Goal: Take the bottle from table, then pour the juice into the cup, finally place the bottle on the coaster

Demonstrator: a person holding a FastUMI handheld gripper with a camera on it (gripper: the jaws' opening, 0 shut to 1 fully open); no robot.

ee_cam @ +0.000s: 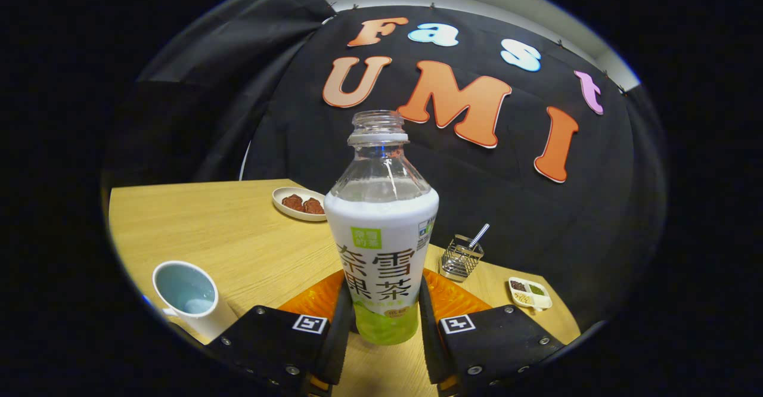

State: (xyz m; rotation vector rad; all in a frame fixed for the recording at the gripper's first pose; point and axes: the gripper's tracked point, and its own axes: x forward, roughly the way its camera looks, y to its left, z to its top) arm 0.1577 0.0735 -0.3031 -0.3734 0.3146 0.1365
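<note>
An uncapped clear bottle [381, 248] with a white label and green base stands upright between my fingers. My gripper [383, 319] is shut on the bottle, one finger pressing on each side of its lower half. An orange coaster [453, 298] lies on the table right behind the bottle, showing on both sides of it. I cannot tell whether the bottle's base rests on it. A white cup [189, 301] with a pale blue inside stands to the left of my fingers, with a little pale liquid at its bottom.
On the wooden table [238, 236], a small plate with brown snacks [300, 204] sits beyond the bottle to the left. A wire holder with a straw [462, 258] and a small divided dish [529, 292] stand to the right. Black cloth walls the booth behind.
</note>
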